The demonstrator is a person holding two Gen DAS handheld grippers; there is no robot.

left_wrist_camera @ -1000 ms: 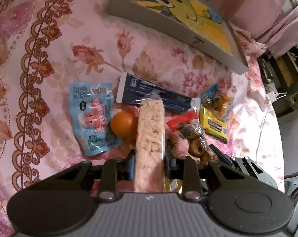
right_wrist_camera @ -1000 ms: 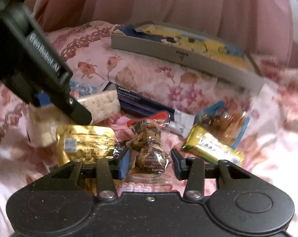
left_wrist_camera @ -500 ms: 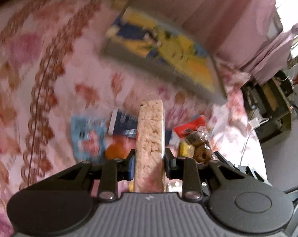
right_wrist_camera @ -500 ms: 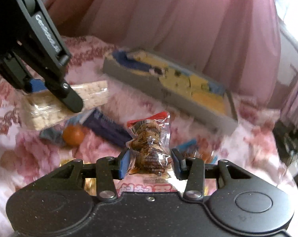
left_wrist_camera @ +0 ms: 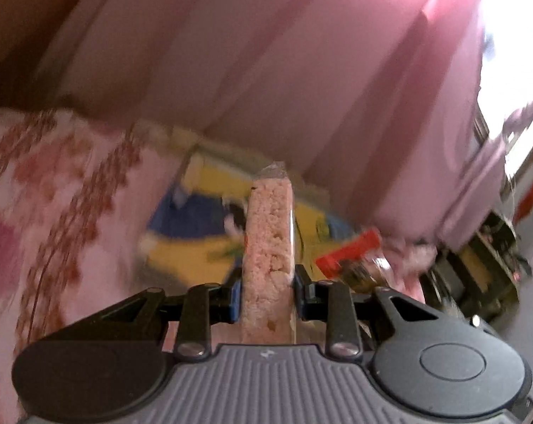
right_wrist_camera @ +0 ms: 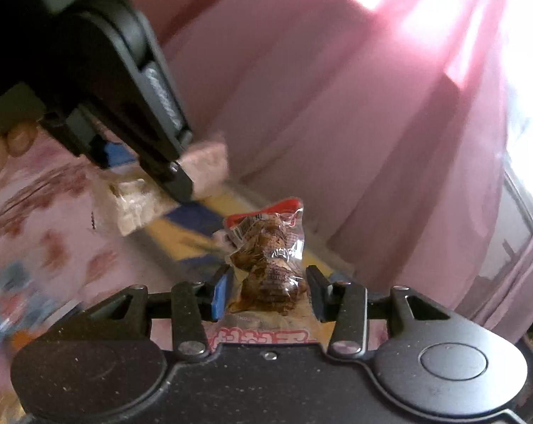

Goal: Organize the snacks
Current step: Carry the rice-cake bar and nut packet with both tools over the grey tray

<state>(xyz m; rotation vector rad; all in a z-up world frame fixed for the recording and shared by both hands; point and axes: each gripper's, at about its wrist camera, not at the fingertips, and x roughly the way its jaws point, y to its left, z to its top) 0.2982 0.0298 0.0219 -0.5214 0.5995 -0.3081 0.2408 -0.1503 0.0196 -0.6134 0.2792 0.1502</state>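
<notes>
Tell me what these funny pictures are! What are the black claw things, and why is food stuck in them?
A person holds two grabbing tools, one in each hand. Each tool has a small camera looking along its two fingers, so each picture is one tool's view. The left gripper squeezes a puffed rice bar in clear wrap. The right gripper squeezes a clear packet of brown snacks with a red top. Its camera also catches the other tool at upper left. Below lie a flowery pink cloth and a blurry yellow-and-blue tray. Behind hangs a pink curtain.
</notes>
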